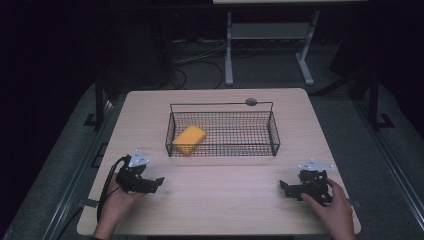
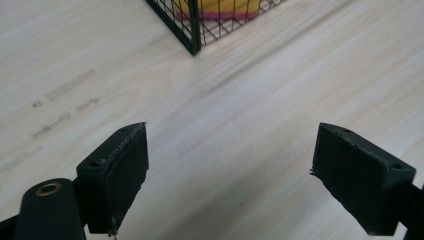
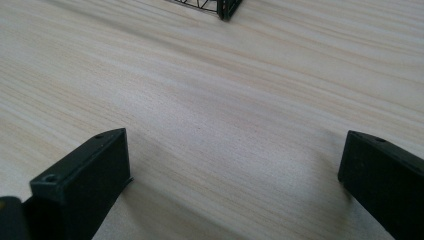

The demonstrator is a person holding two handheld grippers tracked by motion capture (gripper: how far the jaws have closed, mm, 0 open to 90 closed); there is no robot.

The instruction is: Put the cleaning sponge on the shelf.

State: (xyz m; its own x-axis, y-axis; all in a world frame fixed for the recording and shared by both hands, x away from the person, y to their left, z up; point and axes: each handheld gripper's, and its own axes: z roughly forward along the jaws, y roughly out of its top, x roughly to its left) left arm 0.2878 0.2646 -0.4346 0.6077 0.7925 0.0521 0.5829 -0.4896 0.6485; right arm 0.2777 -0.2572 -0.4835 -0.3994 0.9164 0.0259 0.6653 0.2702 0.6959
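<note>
One black wire basket (image 1: 223,131) is sitting toward the far middle of the light wooden table (image 1: 220,205), and it is holding a single yellow sponge (image 1: 189,139), which is lying at the basket's left end, close against the left wall and angled a little to the sides. The rest of the basket floor is showing bare mesh. In the left gripper view one corner of the basket (image 2: 192,30) is jutting in at the top edge, and behind the wires the sponge (image 2: 227,6) is showing only as a cut-off band of yellow with a pink strip along its bottom; its full shape is being cropped there. In the right gripper view only the tip of a basket corner (image 3: 226,9) is peeking in at the top. Two grippers are resting near the table's near edge, well apart from each other and from the basket: the left gripper (image 1: 159,181) in the person's left hand (image 1: 119,200), and the right gripper (image 1: 283,187) in the right hand (image 1: 334,205). In each gripper's own view, the jaws are standing wide apart with nothing but bare table between them. A small round dark object (image 1: 251,102) is sitting on the table just behind the basket's far rim; it is too small to make out.
</note>
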